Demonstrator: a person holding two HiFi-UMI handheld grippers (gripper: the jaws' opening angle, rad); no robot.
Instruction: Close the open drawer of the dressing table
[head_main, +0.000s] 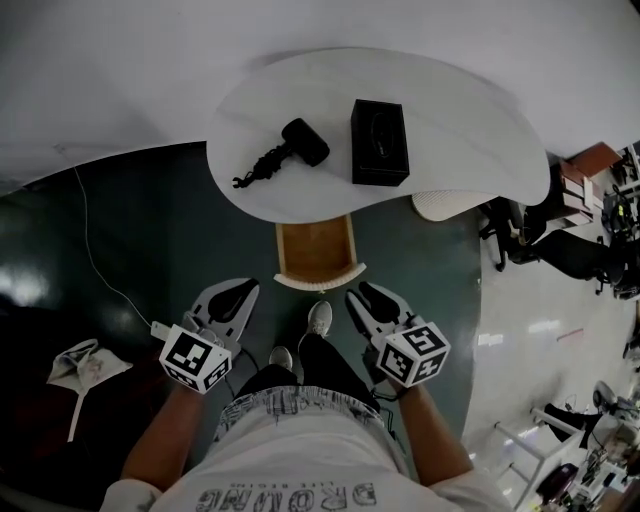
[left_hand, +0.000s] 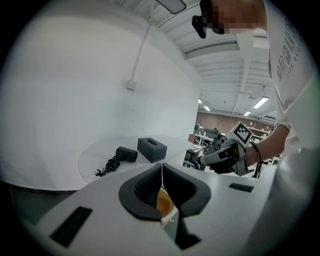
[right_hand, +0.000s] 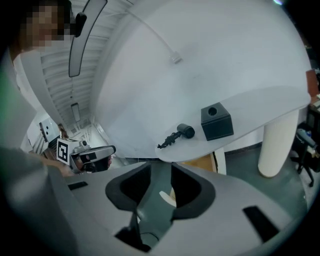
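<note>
Head view, starting at your left: is your left gripper (head_main: 228, 298) holding anything?

No. It hangs over the dark floor (head_main: 120, 230) with its jaws together and nothing clamped. The left gripper view shows the tips meeting.

Where is the drawer (head_main: 315, 250) from there?

Ahead of you, between your two grippers. It stands pulled out from under the front edge of the white counter (head_main: 460, 120), its wooden inside showing. On the counter above it, a black hair dryer (head_main: 300, 142) lies to the left of a black box (head_main: 380, 142).

And your right gripper (head_main: 366, 298)?

It is to the right of the drawer's front, jaws apart and empty, as the right gripper view shows. Neither gripper touches the drawer.
</note>
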